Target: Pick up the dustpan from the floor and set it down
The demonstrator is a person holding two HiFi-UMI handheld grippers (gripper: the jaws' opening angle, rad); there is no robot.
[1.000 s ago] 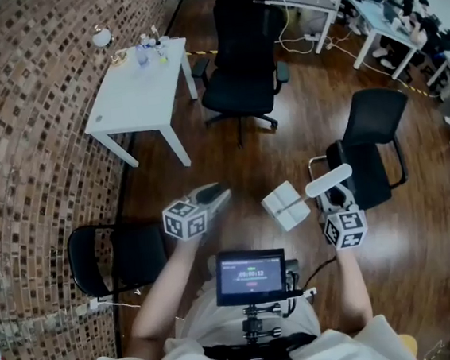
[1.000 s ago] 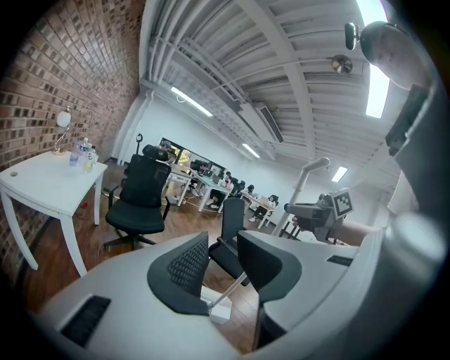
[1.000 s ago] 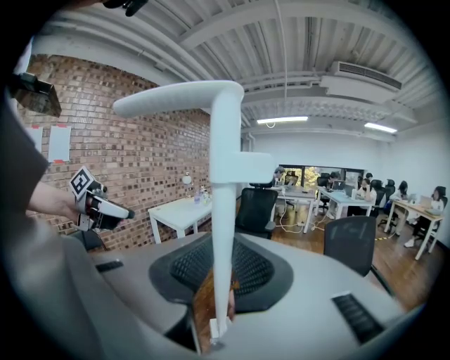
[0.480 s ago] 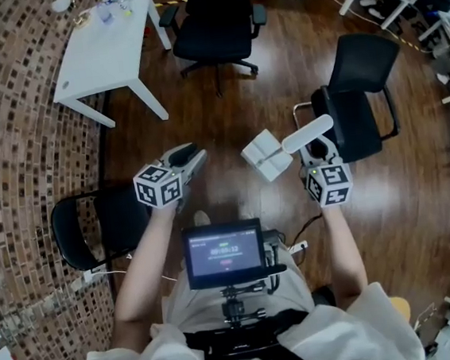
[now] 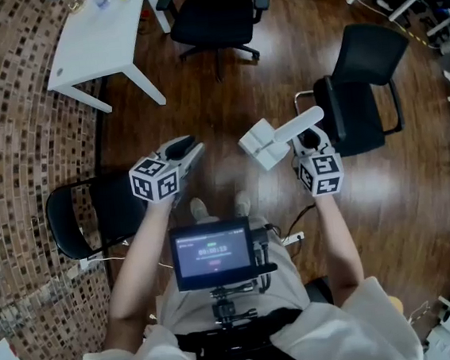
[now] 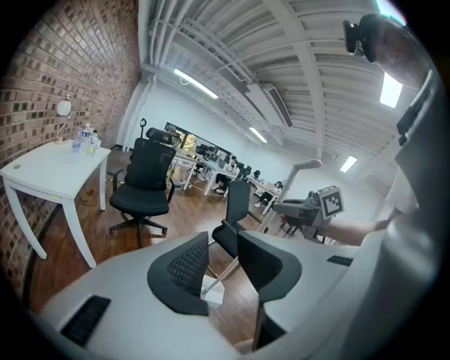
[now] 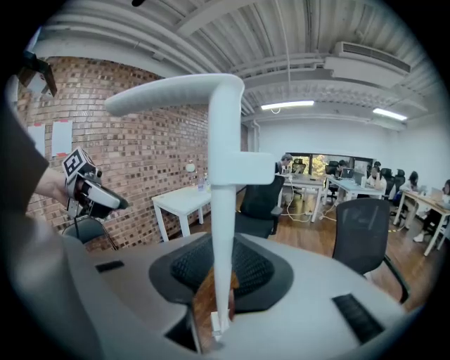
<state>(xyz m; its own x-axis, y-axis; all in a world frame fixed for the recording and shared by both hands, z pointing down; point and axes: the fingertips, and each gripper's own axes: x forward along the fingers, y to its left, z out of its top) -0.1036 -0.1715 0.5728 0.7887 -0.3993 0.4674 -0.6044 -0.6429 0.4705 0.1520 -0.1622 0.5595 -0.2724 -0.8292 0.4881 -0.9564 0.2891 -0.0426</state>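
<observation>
Now the right gripper [image 5: 307, 136], clamped on the dustpan [image 5: 259, 143] handle, has sunk lower above the floor [image 5: 225, 103]. The left gripper [image 5: 185, 150] hangs parted and empty. Set-down looks close.

the dustpan [image 5: 263, 142] looks like smooth white plastic with a slight gloss. the floor [image 5: 216, 96] is dark polished wood. the wall [image 5: 11, 126] is rough brick. the table [image 5: 91, 49] is matt white. the left gripper [image 6: 223, 271] pads [image 6: 184, 268] are matt black and dimpled.
</observation>
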